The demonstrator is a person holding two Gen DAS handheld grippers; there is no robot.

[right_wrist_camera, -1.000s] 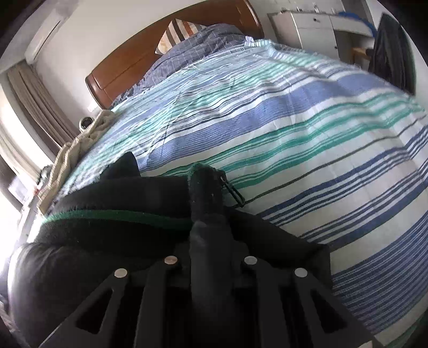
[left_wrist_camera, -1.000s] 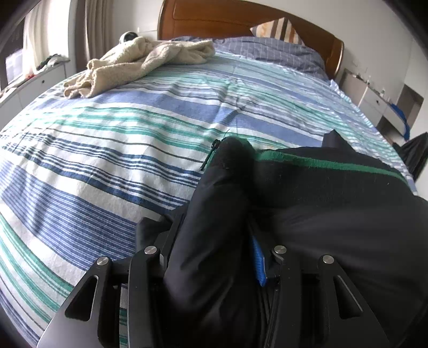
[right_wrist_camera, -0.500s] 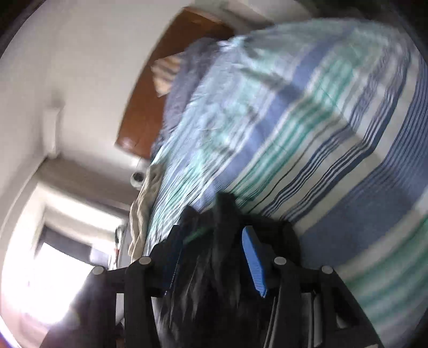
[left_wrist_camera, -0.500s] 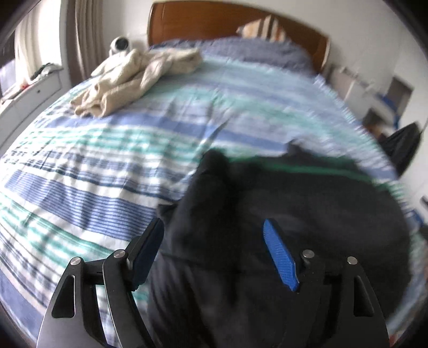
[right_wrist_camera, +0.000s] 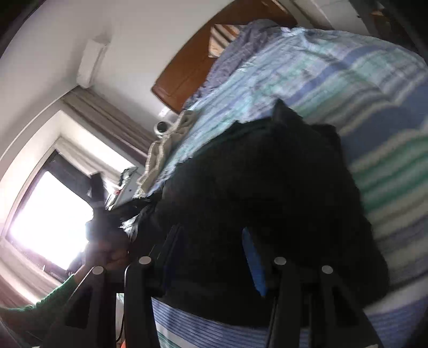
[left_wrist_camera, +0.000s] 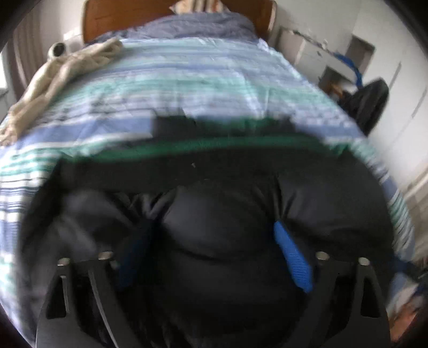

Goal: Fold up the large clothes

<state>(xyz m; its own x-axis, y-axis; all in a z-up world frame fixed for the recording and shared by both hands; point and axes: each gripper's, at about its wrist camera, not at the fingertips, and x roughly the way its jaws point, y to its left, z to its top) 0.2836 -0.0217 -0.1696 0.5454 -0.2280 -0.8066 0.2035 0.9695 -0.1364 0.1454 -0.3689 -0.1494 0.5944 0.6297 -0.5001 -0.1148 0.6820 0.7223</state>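
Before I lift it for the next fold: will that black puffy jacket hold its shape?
Probably not. The black jacket bulges in soft quilted lobes, so it should sag and spring open. Its sheen suggests slippery fabric. It looks light for its bulk.

Left wrist view close over the black jacket (left_wrist_camera: 227,214), facing the headboard (left_wrist_camera: 128,16), right wrist view rolled sideways, both sharing the striped bed (right_wrist_camera: 334,69)

The jacket (left_wrist_camera: 227,187) lies on the bedspread (left_wrist_camera: 187,80), nearest the camera. Behind it to the left, a garment (left_wrist_camera: 53,77) lies along the bed's edge. A pillow (left_wrist_camera: 198,6) rests against the headboard (left_wrist_camera: 120,16) at the far end.
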